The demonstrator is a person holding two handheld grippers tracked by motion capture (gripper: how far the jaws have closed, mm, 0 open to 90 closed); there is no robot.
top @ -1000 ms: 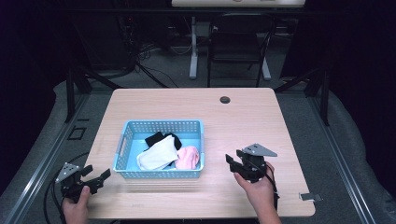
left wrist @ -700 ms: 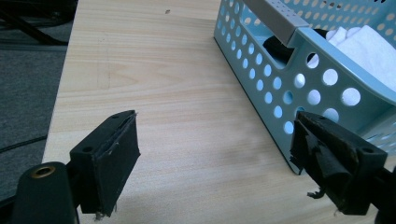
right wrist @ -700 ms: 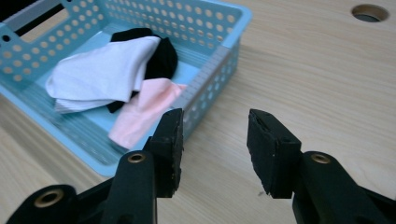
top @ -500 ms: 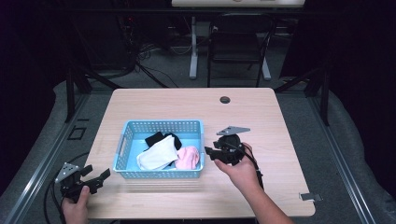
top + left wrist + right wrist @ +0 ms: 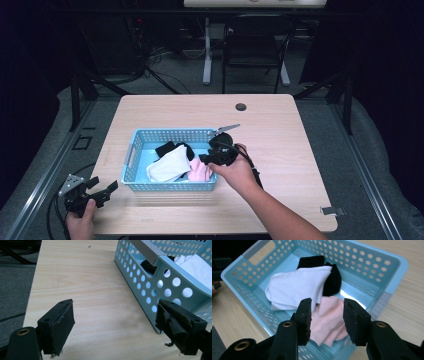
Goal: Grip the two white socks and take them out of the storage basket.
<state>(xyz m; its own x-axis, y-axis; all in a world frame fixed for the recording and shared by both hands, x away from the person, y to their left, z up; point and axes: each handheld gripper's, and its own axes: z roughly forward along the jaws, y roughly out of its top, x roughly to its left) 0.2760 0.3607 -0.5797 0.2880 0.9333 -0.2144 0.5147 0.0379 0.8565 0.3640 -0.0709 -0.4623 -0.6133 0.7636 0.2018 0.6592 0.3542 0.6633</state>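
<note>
1. While your left gripper (image 5: 102, 191) sits low at the table's (image 5: 300, 150) near-left corner, jaws wide and empty, your right forearm reaches in diagonally from the bottom edge.
2. Right gripper (image 5: 325, 315) hangs over the blue basket's (image 5: 172, 135) right end; jaws have just been closing, part open, gripping nothing.
3. No readable writing.
4. Pink sock (image 5: 329, 322) lies in the basket just below those jaws, beside the white sock (image 5: 294, 287) and black sock (image 5: 332, 277).

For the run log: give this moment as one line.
right gripper: open, closing, above pink sock | basket: three socks | left gripper: open, idle
</note>
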